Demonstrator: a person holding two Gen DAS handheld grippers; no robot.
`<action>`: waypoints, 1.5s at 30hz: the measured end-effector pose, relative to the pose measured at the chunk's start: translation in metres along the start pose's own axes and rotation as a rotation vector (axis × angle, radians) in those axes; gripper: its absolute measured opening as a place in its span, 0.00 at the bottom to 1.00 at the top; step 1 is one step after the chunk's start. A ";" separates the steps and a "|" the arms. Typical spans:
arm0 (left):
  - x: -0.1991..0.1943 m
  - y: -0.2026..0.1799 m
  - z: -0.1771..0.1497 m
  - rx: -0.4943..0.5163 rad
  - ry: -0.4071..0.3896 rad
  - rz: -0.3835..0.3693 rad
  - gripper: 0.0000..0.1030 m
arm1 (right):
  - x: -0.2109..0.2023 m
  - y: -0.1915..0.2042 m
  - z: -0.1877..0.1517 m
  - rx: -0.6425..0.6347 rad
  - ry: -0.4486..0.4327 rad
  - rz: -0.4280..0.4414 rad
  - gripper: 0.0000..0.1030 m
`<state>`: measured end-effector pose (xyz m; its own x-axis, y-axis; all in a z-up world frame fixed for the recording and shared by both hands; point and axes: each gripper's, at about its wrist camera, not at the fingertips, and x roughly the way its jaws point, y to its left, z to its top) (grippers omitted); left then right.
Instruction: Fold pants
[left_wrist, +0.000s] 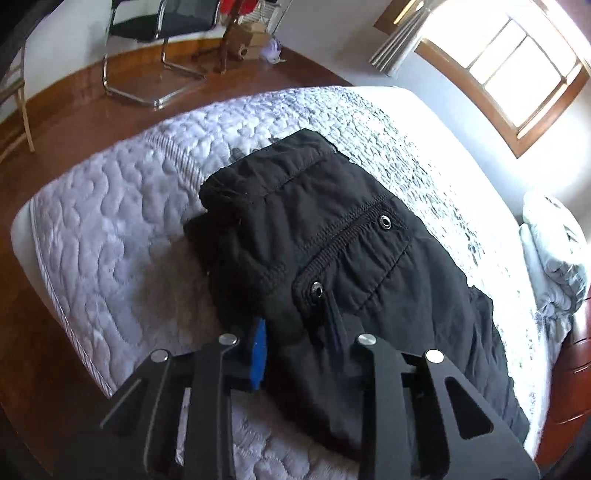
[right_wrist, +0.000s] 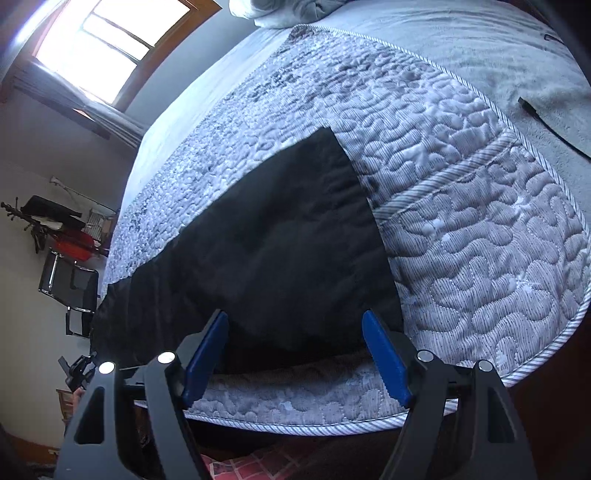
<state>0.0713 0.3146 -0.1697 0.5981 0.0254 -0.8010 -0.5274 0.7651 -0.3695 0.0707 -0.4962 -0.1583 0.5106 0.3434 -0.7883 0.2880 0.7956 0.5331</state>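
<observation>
Black pants (left_wrist: 332, 258) lie flat on quilted mattress (left_wrist: 110, 240), waistband end w/ snap-button pocket (left_wrist: 354, 243) twd the far edge in left wrist view.

Left gripper (left_wrist: 295, 350) sits right at the near part of the pants; cloth is bunched up betw its arms. One blue pad (left_wrist: 260, 354) shows at the fabric's left edge, other pad hidden under cloth, so can't tell if it's pinching or just resting there.

Right gripper (right_wrist: 295, 354) is spread wide, nothing in it. Leg end of pants (right_wrist: 280, 258) lies just ahead of and betw its blue pads (right_wrist: 386, 358), near the mattress edge (right_wrist: 295, 424). Pads not touching cloth as far as I can see.
</observation>
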 end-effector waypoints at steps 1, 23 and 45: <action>0.001 -0.003 -0.001 0.032 0.008 0.022 0.26 | -0.001 0.001 -0.001 0.000 -0.002 0.008 0.74; -0.012 -0.017 -0.087 -0.032 0.140 -0.074 0.87 | 0.042 -0.033 -0.032 0.321 0.012 0.315 0.80; 0.029 -0.081 -0.090 -0.032 0.162 -0.048 0.67 | 0.005 -0.034 0.048 0.246 -0.226 0.282 0.07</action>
<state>0.0772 0.1958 -0.2052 0.5194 -0.1168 -0.8465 -0.5206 0.7423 -0.4218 0.1028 -0.5454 -0.1652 0.7539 0.3904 -0.5283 0.2822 0.5338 0.7971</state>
